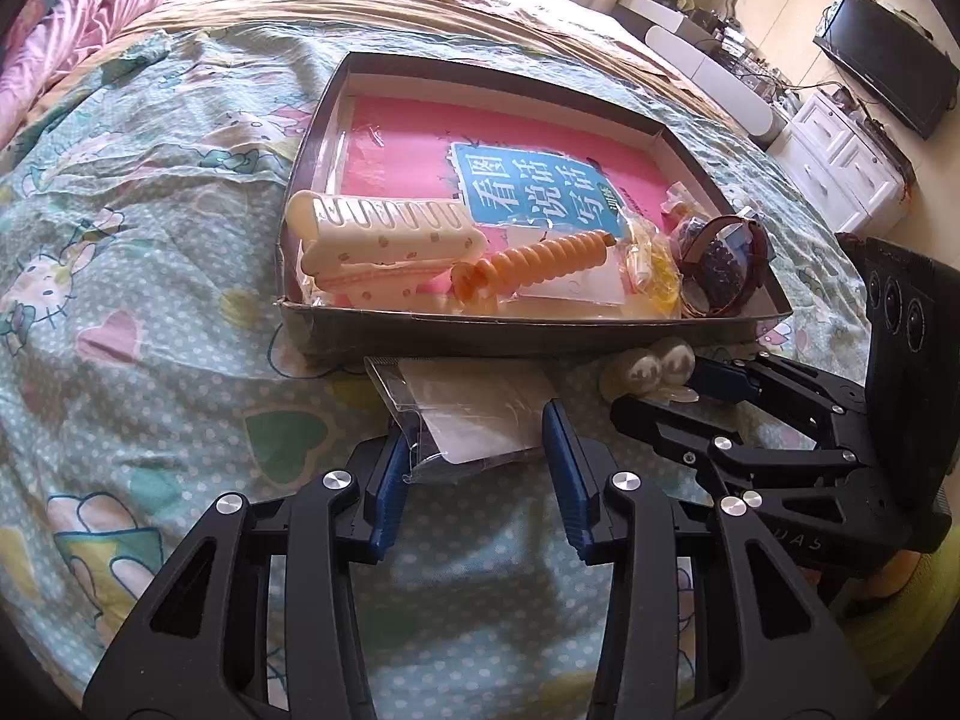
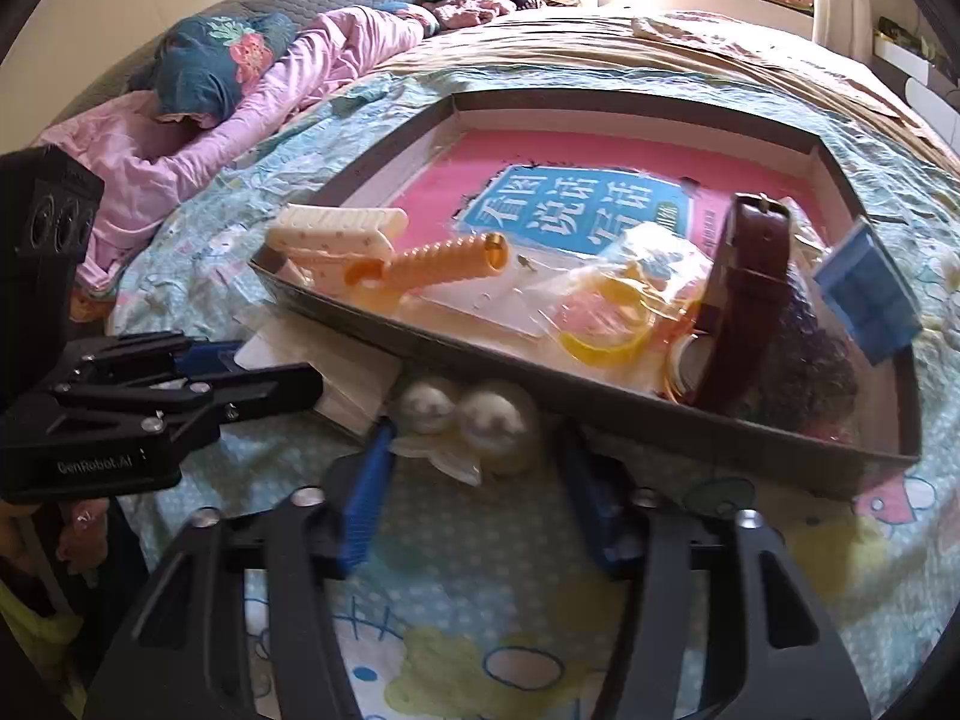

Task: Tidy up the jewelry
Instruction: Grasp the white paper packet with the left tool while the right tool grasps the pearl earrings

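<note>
In the left wrist view, the left gripper (image 1: 474, 450) had its jaws clamped on a clear plastic packet (image 1: 474, 414) lying on the bed (image 1: 150, 300), just before the cardboard tray (image 1: 528, 333). In the right wrist view, the right gripper (image 2: 474, 456) had its jaws around a pearl hair clip (image 2: 474, 420), pads near it; whether they pressed it could not be told.

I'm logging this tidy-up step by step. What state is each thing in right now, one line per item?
Left tongs: around the clear packet, sides touching it.
Clear packet: flat on the bedspread, outside the box.
Right tongs: around the pearl ornament, grip unclear.
Pearl ornament: on the bedspread, against the box wall.
Box: open, lidless.
Brown strap: in the box, buckle up.
Orange spiral clip: lying in the box.
</note>
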`<state>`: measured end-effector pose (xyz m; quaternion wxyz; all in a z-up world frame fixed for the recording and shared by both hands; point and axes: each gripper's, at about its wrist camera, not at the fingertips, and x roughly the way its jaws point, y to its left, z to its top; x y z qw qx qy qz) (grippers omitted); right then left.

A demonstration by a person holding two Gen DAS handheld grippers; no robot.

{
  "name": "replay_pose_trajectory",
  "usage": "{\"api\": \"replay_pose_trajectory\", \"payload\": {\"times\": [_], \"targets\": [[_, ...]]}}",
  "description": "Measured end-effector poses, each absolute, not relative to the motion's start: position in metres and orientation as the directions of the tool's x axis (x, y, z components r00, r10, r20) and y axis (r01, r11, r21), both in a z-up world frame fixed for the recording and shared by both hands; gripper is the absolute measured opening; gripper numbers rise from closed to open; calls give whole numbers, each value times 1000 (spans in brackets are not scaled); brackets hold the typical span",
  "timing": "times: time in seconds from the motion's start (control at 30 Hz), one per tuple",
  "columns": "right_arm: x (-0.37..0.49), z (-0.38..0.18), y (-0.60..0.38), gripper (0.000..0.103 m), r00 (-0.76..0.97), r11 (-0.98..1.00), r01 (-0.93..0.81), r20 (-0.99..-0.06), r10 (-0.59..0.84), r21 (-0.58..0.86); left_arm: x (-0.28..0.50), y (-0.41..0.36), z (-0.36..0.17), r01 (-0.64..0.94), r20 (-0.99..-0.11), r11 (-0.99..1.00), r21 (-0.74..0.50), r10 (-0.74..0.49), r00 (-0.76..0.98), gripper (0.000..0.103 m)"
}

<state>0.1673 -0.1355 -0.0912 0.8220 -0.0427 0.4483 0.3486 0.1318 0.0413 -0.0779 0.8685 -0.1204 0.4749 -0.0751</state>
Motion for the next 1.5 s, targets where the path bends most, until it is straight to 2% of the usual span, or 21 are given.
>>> {"api": "replay_pose_trajectory", "payload": {"times": [0.17, 0.43, 0.53, 0.57, 1.0, 1.3, 1.5], "targets": [[164, -83, -146, 48, 364, 750, -611, -751, 551, 254, 131, 40, -75, 18, -799, 959, -281, -245, 549, 28], [154, -59, -172, 48, 414, 763, -599, -721, 556, 245, 123, 32, -58, 53, -768, 957, -284, -260, 586, 15], [152, -50, -178, 48, 433, 765, -598, -708, 558, 238, 117, 26, -49, 76, -751, 957, -279, -267, 604, 13], [151, -48, -180, 48, 437, 766, -598, -705, 558, 236, 115, 24, -45, 82, -743, 957, -277, -268, 613, 9], [146, -34, -196, 48, 465, 772, -589, -682, 565, 238, 98, 26, -4, 89, -667, 960, -265, -249, 702, 9], [147, -17, -206, 48, 524, 791, -578, -651, 549, 201, 102, 42, 15, 37, -619, 957, -287, -215, 755, 9], [153, -8, -221, 48, 584, 824, -541, -631, 511, 168, 110, 40, 21, 50, -598, 950, -307, -234, 766, 9]]}}
